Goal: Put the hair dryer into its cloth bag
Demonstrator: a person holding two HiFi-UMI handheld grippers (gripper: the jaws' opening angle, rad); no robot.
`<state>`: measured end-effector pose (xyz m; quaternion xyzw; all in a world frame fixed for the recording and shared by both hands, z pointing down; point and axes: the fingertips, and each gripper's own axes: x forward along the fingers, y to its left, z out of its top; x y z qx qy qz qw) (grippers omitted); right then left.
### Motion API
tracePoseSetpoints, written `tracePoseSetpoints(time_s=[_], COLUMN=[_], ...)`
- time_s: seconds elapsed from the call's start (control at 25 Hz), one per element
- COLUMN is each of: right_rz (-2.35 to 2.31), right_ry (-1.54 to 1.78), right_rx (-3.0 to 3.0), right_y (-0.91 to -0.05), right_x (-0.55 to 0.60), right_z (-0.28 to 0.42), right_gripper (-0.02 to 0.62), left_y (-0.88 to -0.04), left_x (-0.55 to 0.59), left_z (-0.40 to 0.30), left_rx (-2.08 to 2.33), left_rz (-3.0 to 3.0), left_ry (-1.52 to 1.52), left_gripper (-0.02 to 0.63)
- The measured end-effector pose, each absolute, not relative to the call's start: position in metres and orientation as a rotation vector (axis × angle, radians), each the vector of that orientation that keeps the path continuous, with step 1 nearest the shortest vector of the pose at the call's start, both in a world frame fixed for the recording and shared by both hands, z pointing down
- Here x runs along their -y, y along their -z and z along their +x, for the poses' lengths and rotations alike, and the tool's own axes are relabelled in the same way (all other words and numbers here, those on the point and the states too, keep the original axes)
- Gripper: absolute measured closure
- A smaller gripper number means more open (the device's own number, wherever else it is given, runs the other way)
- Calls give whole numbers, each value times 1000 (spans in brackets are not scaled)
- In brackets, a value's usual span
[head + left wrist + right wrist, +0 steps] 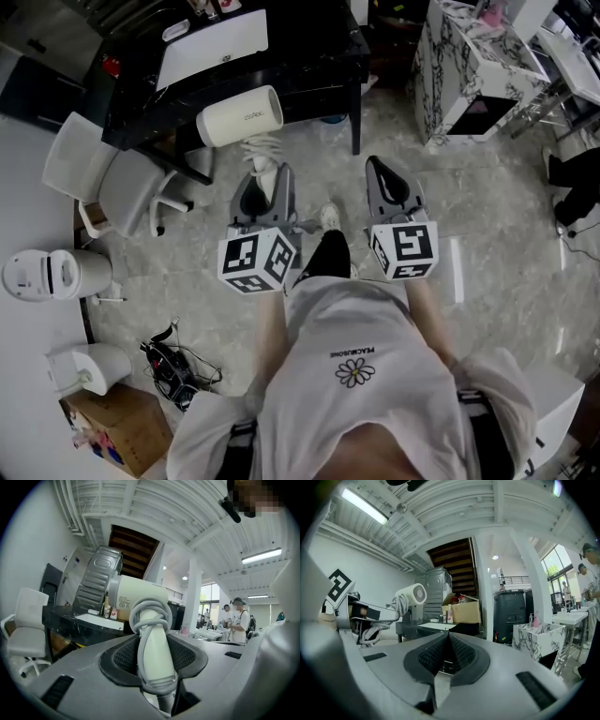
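Hair dryer, cream-white, held in the air at the near edge of the black table; barrel roughly level, handle running back into the left gripper. The grey cord is wound in loops round the handle where it meets the barrel. In the left gripper view, both pads press on the handle, jaws partly apart around it. In the right gripper view, the right gripper has its jaws together with nothing between them; in the head view it is level, beside the left gripper and apart from the dryer. A white flat item lies on the table. White chair at left; marble-patterned cabinet at right.
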<state>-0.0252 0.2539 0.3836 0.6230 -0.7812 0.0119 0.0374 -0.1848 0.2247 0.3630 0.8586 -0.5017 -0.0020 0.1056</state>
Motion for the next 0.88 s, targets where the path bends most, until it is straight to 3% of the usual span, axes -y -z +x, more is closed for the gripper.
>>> tracePoseSetpoints(time_s=[0.44, 0.88], right_rz=[1839, 1755], right_ry=[100, 211], right_rx=[2345, 2322], right_y=[-386, -353], right_x=[-181, -12], right_z=[-11, 14], right_gripper=[581, 581], left_y=[-361, -331], left_x=[-143, 11], left_z=[-163, -123], left_rx=[1453, 1413], left_rz=[2583, 2601], left_ry=[48, 77], left_gripper=[434, 434])
